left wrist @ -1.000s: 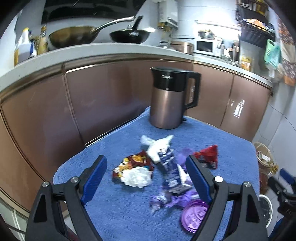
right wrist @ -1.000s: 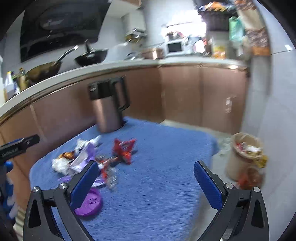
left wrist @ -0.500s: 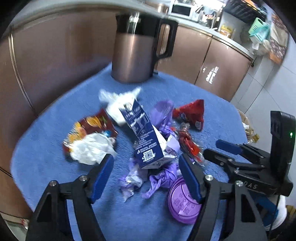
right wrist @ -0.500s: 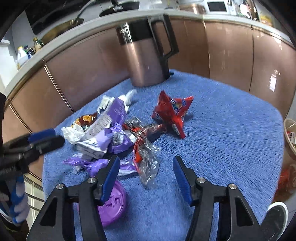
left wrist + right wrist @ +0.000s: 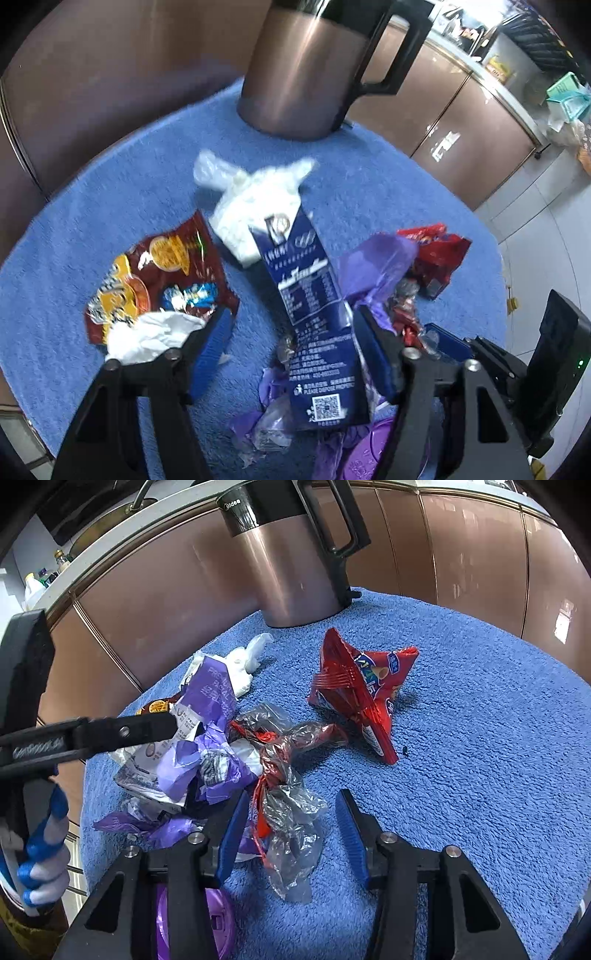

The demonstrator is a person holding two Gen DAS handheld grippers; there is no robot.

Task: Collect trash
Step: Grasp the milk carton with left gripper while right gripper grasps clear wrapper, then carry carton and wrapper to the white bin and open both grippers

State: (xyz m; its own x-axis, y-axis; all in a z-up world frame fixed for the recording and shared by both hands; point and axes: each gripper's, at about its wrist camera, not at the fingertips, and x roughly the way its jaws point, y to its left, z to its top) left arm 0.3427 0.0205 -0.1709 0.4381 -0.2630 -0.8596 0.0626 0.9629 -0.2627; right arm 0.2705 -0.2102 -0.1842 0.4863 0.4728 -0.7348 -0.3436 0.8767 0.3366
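We've got both grippers tipped steeply down right now. Our left gripper (image 5: 291,343) has its blue pads (image 5: 208,354) angled inward and the jaws are closing, though the pads aren't pressing on anything yet. Our right gripper (image 5: 291,830) sits just beside it, narrower, jaws closing too, pads still clear of contact. In the right wrist view we can see our left hand (image 5: 40,856) in a blue-and-white glove wrapped around the handle.

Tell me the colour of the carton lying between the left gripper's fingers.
Dark navy blue with white print, the carton shows best in the left wrist view.
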